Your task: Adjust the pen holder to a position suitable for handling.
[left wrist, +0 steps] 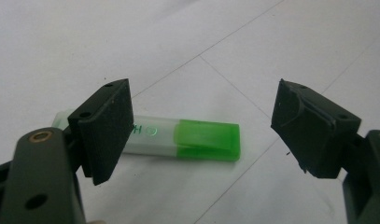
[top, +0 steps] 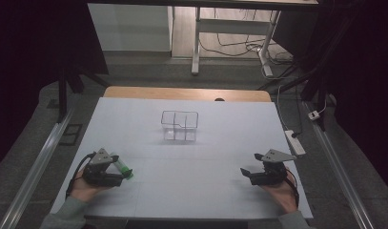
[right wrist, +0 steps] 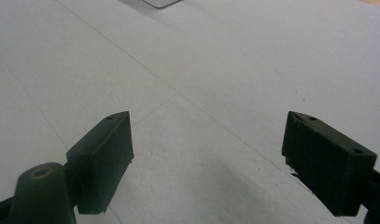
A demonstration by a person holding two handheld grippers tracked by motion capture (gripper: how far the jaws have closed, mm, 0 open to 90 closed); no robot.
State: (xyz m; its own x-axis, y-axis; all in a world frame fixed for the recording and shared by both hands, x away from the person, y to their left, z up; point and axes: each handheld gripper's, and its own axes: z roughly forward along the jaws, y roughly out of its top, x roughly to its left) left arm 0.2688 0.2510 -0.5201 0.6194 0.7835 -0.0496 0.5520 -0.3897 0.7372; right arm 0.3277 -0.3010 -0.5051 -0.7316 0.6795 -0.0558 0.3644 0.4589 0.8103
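Note:
A clear tube with a green cap (left wrist: 178,139) lies flat on the white table, cap end pointing right in the left gripper view. My left gripper (left wrist: 201,130) stands open just over it, one jaw covering part of the clear end, pads apart from the tube. From above, the tube (top: 123,168) sticks out beside the left gripper (top: 126,175) at the table's near left. My right gripper (top: 245,172) rests at the near right, held in a hand; in its own view the right gripper (right wrist: 206,163) is open with bare table between the jaws.
A clear plastic divided box (top: 180,126) stands at the middle of the white table (top: 196,157). A wooden edge (top: 182,93) shows at the far side. A power strip (top: 295,141) lies off the right edge. Metal rails run along both sides.

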